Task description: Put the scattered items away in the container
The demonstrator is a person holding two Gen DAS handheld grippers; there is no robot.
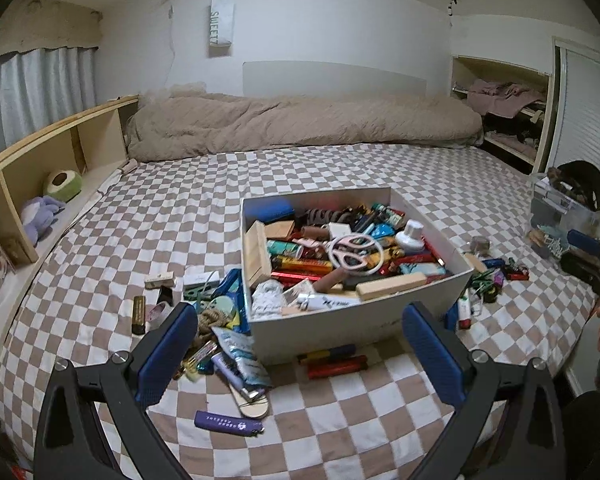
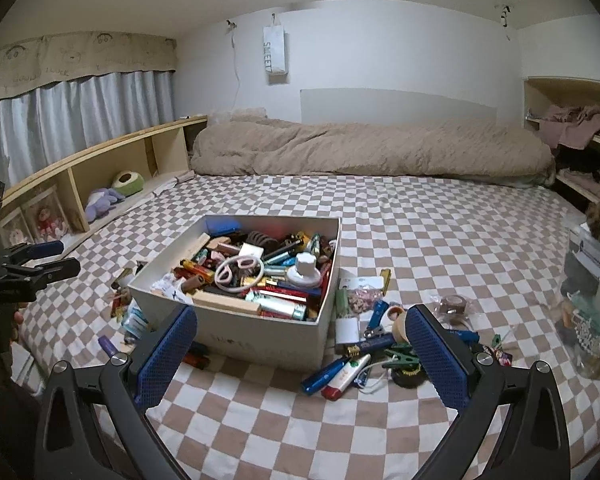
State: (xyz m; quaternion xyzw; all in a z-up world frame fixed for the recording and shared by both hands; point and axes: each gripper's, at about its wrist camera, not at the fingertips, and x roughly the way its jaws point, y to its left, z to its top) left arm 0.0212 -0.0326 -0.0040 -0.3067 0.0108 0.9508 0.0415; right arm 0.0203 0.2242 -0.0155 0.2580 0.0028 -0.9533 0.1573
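A: Left hand-held gripper [image 1: 300, 344]: jaws spread wide, nothing held. Hovering above the checkered bed [image 1: 340, 432].
B: Left of its left finger?
A: Dark gold-lettered bar [image 1: 139, 314], small wooden block [image 1: 160, 280] beyond it. Just ahead of the left finger: rope coil [image 1: 210, 320], then foil packet [image 1: 242, 356] and lilac tube [image 1: 232, 376]. Purple lighter [image 1: 228, 424] nearest, below the gap.
B: Container?
A: White box [image 1: 340, 332] straight ahead between the fingers, heaped full. Pink scissors [image 1: 354, 252] and white knob [image 1: 411, 236] on top, wooden stick [image 1: 392, 285] at the near rim. Red lighter [image 1: 338, 368] flat on the bed against the near wall.
B: Right of the right finger?
A: Small clutter by the box corner; too small to name.

B: Right hand-held gripper [image 2: 300, 344]?
A: Also wide apart, empty. Box [image 2: 260, 340] ahead, slightly left of centre, near wall between the fingers.
B: Scattered stuff on that side?
A: Purple lighter [image 2: 109, 346] beyond the left finger. Inside the gap: blue tube [image 2: 326, 374], red-and-white tube [image 2: 346, 378], white bottle [image 2: 347, 328]. Green clip [image 2: 402, 352] just beside the right finger. Brown tape roll [image 2: 454, 304] past it. Clear bin [image 2: 592, 300] far right, well apart.
B: Left unit visible there?
A: Yes, at far left edge [image 2: 40, 258], level with the box.
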